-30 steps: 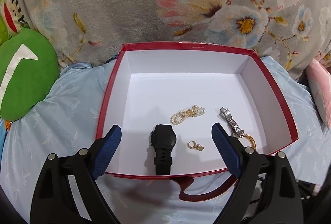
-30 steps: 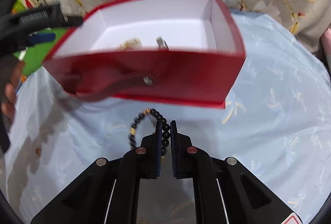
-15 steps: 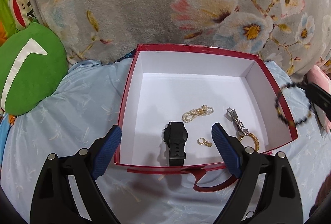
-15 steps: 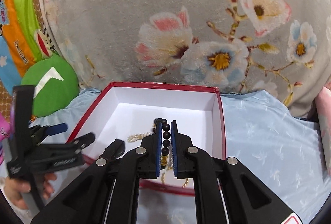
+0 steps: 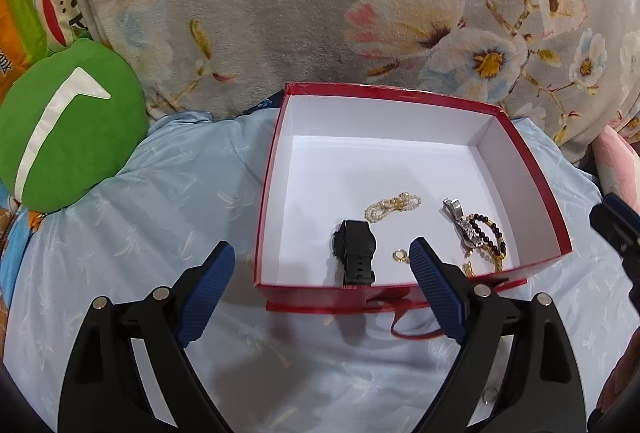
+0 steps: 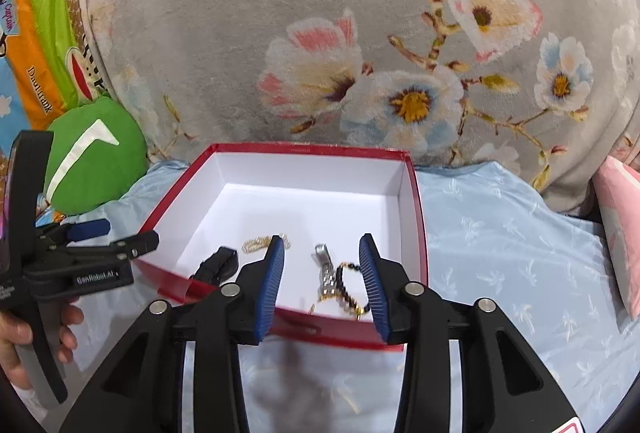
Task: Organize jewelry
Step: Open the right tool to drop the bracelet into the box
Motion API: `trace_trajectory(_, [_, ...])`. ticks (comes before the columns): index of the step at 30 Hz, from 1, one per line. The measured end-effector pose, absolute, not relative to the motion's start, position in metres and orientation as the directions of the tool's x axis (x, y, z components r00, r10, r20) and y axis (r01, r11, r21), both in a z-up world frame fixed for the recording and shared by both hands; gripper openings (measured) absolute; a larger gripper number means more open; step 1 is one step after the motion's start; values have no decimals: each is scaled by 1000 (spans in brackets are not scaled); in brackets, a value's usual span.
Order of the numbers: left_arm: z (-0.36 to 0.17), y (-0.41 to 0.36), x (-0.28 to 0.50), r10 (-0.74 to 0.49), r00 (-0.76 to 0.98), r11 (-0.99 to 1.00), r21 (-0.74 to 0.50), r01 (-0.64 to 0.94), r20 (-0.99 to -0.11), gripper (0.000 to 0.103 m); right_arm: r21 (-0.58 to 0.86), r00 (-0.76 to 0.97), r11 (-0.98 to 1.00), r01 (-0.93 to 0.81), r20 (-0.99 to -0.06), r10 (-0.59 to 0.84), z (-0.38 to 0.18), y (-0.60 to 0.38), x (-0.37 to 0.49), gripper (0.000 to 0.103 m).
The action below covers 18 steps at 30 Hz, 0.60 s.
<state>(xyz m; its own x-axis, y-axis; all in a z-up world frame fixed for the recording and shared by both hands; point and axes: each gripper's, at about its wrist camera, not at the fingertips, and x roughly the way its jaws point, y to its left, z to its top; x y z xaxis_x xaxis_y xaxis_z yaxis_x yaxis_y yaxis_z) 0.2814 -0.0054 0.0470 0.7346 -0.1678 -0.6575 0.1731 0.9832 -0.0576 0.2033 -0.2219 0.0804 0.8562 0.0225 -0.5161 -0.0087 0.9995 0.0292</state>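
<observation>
Pale blue bedding (image 5: 168,193) carries the red box (image 5: 554,229); the black bead bracelet (image 6: 348,289) lies inside, below the right claw (image 6: 322,273), jaws opening, empty. Left claw (image 5: 320,269) spread wide, farther off.

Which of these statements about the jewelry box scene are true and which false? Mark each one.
1. The black bead bracelet lies inside the red box. True.
2. The right gripper grips the bracelet. False: its jaws are opening, and the bracelet lies below in the box.
3. The black watch lies outside the box. False: it lies inside, near the front wall.
4. The left gripper is open and holds nothing. True.
5. A pearl bracelet lies in the box. True.
6. The box stands on a bare wooden table. False: it rests on light blue bedding.
</observation>
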Motion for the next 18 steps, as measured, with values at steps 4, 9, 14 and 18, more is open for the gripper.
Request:
trace_trajectory(4, [43, 3, 258, -153, 725, 985, -41, 170, -671, 90, 51, 825, 999, -19, -563, 44, 61, -221, 180, 40])
trace_trajectory(9, [25, 24, 224, -138, 702, 986, -32, 163, -699, 90, 86, 779, 996, -20, -623, 69, 29, -219, 150, 40])
trace_trajectory(14, [-1, 41, 195, -140, 660, 988, -59, 143, -738, 90, 123, 725, 992, -20, -682, 99, -5, -215, 123, 40])
trace_trajectory(18, [-24, 42, 177, -157, 623, 986, -83, 146, -766, 90, 152, 682, 988, -1, -723, 112, -32, -214, 115, 40])
